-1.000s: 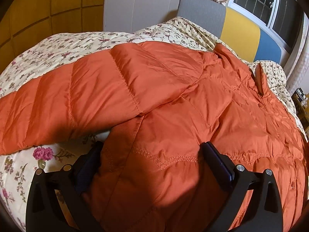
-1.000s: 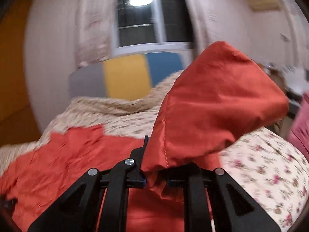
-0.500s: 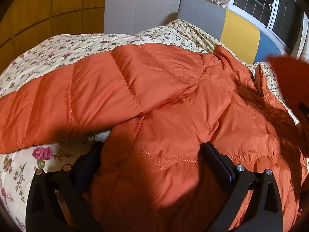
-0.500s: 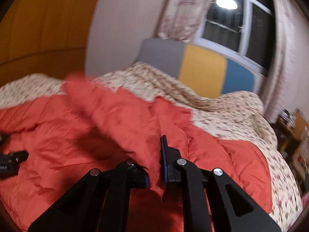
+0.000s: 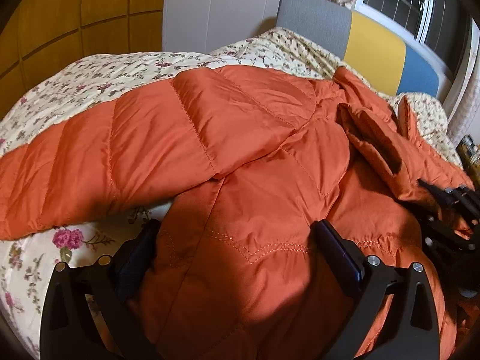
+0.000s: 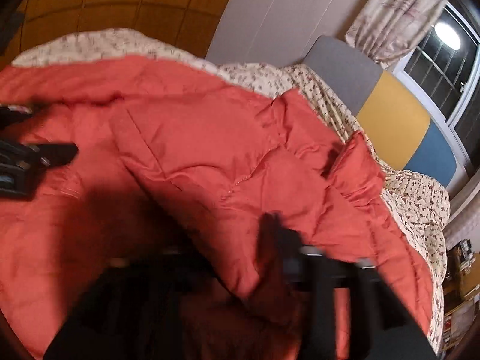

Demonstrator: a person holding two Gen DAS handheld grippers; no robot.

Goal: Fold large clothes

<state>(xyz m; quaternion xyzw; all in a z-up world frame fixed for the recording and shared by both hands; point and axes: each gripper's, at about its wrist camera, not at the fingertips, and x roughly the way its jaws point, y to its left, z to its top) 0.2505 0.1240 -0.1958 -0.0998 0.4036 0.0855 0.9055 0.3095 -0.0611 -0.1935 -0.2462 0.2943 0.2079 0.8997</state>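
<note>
An orange quilted down jacket [image 5: 246, 162] lies spread on a floral bedspread [image 5: 99, 81]. One sleeve [image 5: 105, 159] stretches out to the left. My left gripper [image 5: 237, 246] is open, its fingers straddling the jacket's lower body near the hem. My right gripper [image 6: 264, 252] is blurred but shut on the other sleeve [image 6: 228, 162], which now lies folded across the jacket's front. That sleeve [image 5: 378, 153] and the right gripper [image 5: 444, 207] also show at the right of the left wrist view. The left gripper [image 6: 33, 159] shows at the left edge of the right wrist view.
The bed's headboard [image 5: 372, 42] has grey, yellow and blue panels below a window [image 5: 420, 9] with curtains. A wooden panelled wall [image 5: 75, 27] stands behind the bed. Cluttered shelves [image 6: 459, 297] stand past the bed's right side.
My right gripper has swung the held sleeve from up in the air down and leftward across the jacket's front. My left gripper has stayed open over the hem.
</note>
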